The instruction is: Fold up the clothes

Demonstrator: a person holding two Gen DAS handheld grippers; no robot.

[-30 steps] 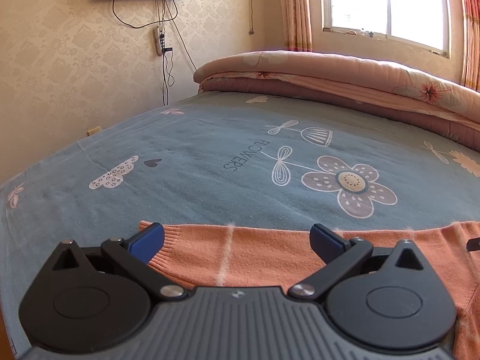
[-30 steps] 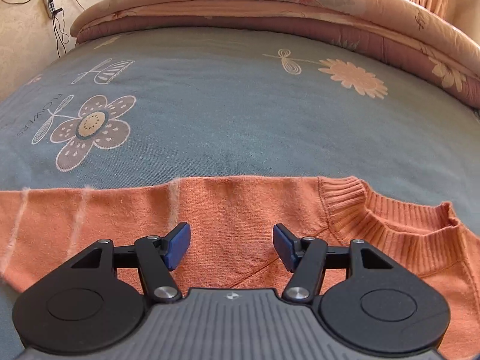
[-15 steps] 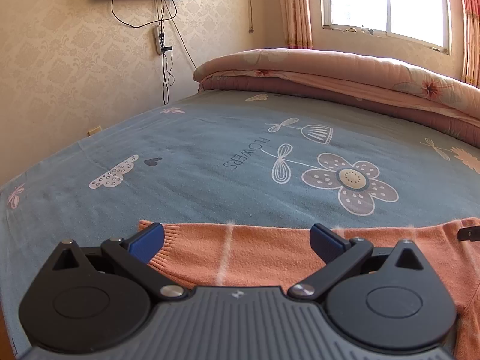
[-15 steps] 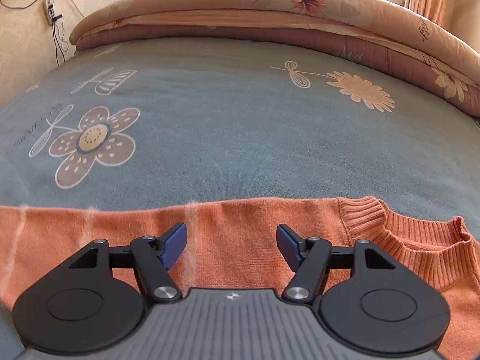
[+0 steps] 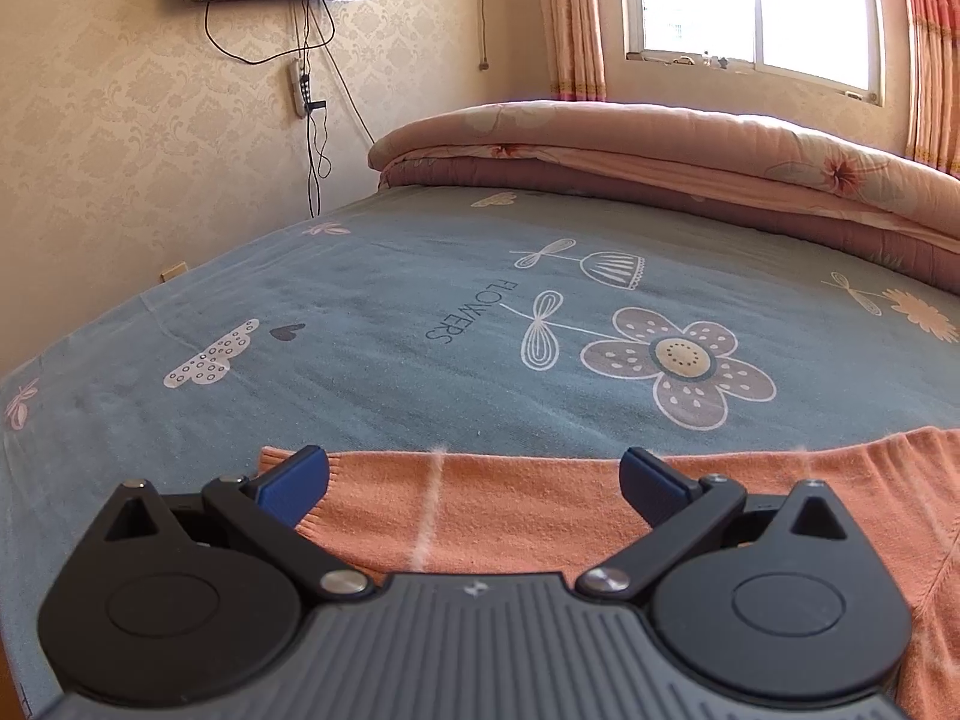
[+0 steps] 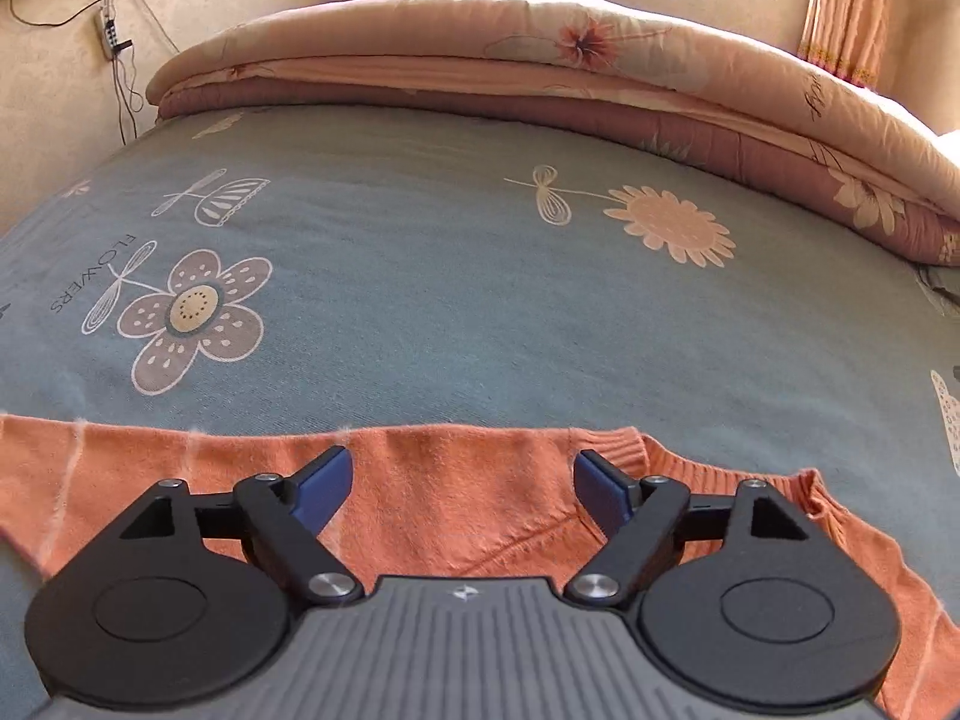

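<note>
The left gripper (image 5: 474,471) hangs with its jaws spread wide above the cuff end of an orange knit sweater (image 5: 540,510), its blue pads (image 5: 297,483) clear of the cloth and holding nothing. The right gripper (image 6: 462,483) has just been opening its jaws; they stand wide with only the sweater's (image 6: 456,480) shoulder below them, near the ribbed collar (image 6: 720,471), and grip nothing. The sweater lies flat along the near edge of a blue-grey flowered bedsheet (image 5: 420,300). A folded peach quilt (image 5: 630,144) lies at the far side of the bed, under the window (image 5: 750,6).
</note>
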